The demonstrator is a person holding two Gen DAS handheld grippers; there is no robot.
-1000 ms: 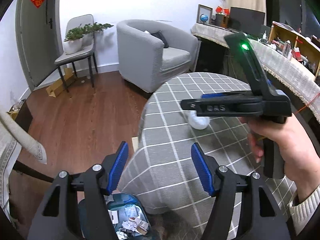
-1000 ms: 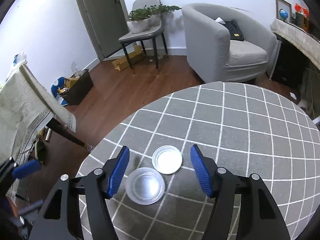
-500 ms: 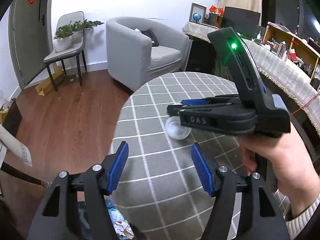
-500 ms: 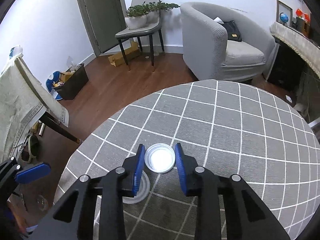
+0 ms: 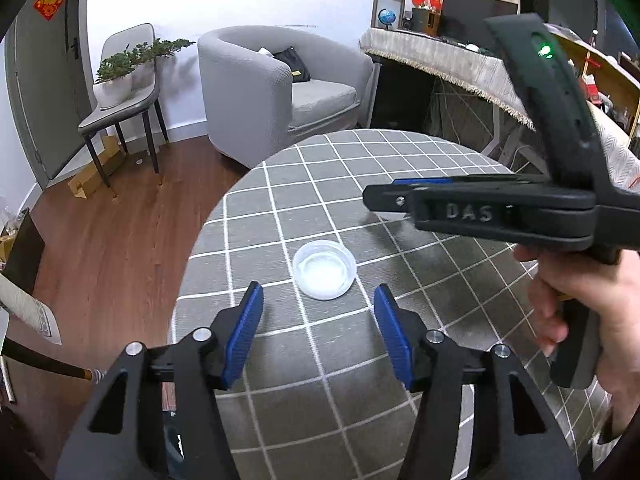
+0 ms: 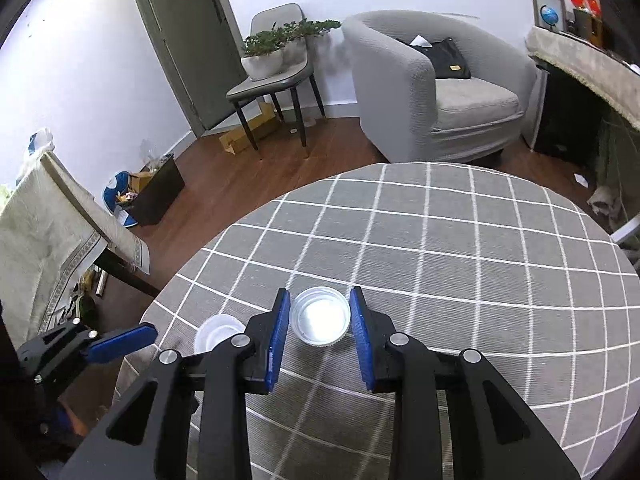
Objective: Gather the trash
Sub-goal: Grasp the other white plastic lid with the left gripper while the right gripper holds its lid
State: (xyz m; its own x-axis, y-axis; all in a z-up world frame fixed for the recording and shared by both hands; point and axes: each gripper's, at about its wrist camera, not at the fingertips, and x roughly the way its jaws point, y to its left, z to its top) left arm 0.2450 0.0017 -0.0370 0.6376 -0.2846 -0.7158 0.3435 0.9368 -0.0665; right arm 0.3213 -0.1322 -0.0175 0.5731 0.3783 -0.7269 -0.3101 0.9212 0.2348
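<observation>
2 clear plastic lids sit on the checked table (image 6: pixel 460 240): the right gripper (image 6: pixel 319 322) pinches the white lid (image 6: pixel 320 320); the left gripper (image 5: pixel 318 320), half open and just closing, hovers empty near the other lid (image 5: pixel 324 269).

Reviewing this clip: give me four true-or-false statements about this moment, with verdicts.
1. The right hand-held gripper clamps a round white lid. True; its jaws have just closed on it.
2. The left hand-held gripper grips the clear cup. False: its jaws, just closing, stand open; the cup sits untouched on the tablecloth at their tips.
3. The tablecloth is grey with white grid lines. True.
4. The potted plants stand on the tablecloth. False: they stand on the grey chair by the door.
</observation>
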